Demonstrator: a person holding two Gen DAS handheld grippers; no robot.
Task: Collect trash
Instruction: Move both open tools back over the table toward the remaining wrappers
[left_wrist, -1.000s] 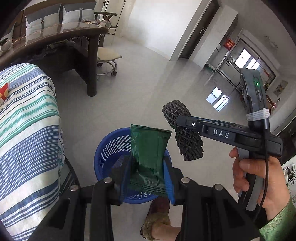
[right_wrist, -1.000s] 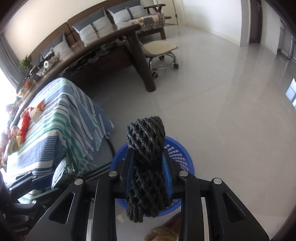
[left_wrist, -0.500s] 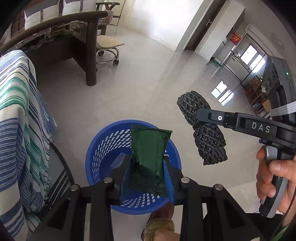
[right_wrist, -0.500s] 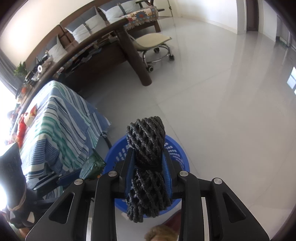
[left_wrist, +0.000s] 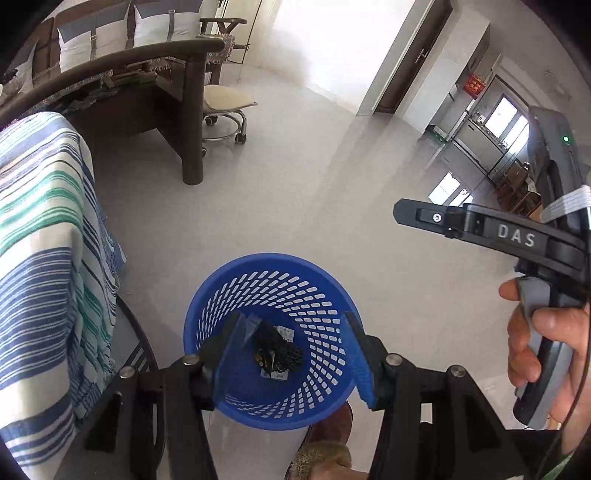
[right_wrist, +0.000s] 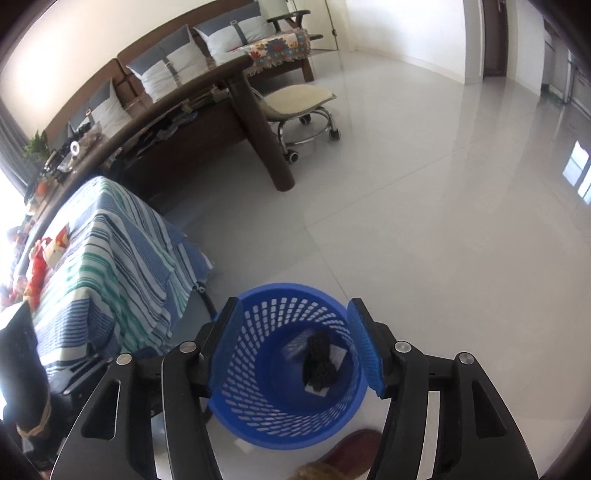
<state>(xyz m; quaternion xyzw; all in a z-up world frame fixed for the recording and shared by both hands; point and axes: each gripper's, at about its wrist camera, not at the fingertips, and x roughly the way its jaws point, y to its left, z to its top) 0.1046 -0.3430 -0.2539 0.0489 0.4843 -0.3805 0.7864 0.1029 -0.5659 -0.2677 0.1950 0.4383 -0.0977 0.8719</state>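
Trash lies at the bottom of the blue basket (wrappers there too jumbled to sort), the black mesh roll pointing away. Left gripper and right gripper have just been opening, nothing between them.

The perforated waste basket stands on the tiled floor, just beside the cloth-draped table to its left. A mesh wad lies on wrappers at the basket's bottom. Beyond the table runs a curved wooden counter, with a wheeled stool to the right of its post and a cushioned bench behind.
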